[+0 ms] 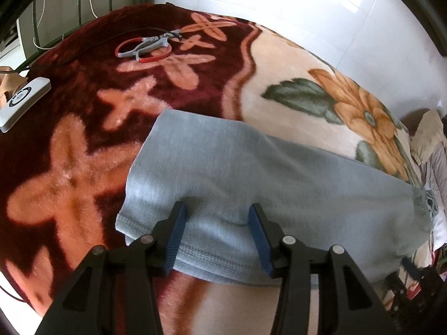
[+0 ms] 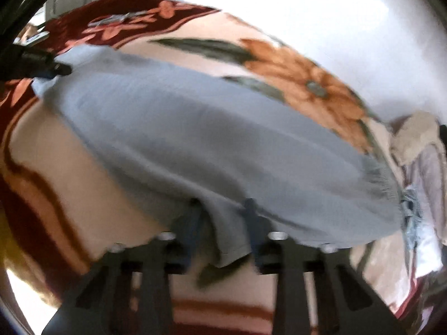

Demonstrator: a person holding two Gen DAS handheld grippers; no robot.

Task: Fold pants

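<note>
Light blue-grey pants (image 1: 251, 173) lie folded lengthwise on a floral blanket (image 1: 69, 184), hem end near me, waistband (image 1: 421, 206) at the right. My left gripper (image 1: 216, 212) is open, its blue pads (image 1: 178, 231) either side of the hem (image 1: 212, 254), fabric lying between them. In the blurred right wrist view, my right gripper (image 2: 223, 203) is open over the near edge of the pants (image 2: 195, 128), with a fold of cloth (image 2: 229, 240) bunched between the fingers. The left gripper (image 2: 42, 64) shows at the far left on the hem end.
A grey and red tool (image 1: 148, 46) lies on the blanket at the back. A white device (image 1: 23, 97) sits at the left edge. Crumpled cloth (image 1: 430, 139) is piled at the right. White tiled floor (image 1: 279, 5) lies beyond the bed.
</note>
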